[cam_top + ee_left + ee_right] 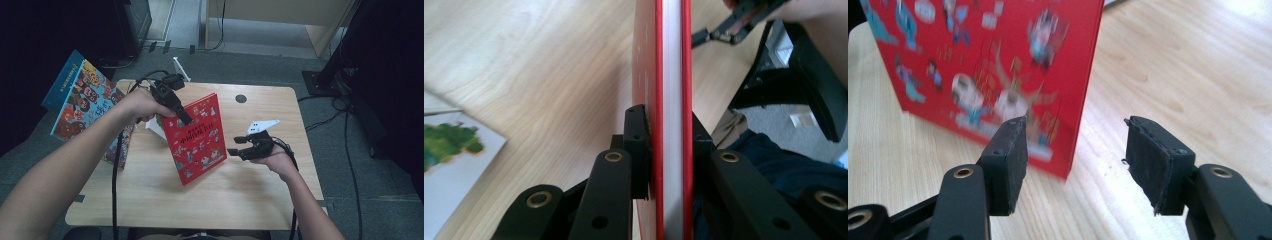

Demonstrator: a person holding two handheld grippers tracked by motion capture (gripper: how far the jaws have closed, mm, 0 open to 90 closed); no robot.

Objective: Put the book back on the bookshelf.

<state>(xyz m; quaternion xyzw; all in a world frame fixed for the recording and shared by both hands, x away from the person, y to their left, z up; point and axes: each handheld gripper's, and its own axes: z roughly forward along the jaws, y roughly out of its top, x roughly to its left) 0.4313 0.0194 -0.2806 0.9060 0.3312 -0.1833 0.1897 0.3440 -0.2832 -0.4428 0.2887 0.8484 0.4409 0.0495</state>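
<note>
Left gripper (664,150) clamped on red picture book's (197,137) top edge, book upright over the wooden table (260,200); right gripper (1075,165) jaws apart, empty, just beside it — suggest steadying the free edge before repositioning.

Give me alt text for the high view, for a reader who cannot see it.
The left hand-held gripper clamps the top edge of a red picture book, holding it upright on a wooden table. The right hand-held gripper sits just right of the book, jaws open and empty. Another colourful book leans at the table's left edge.
</note>
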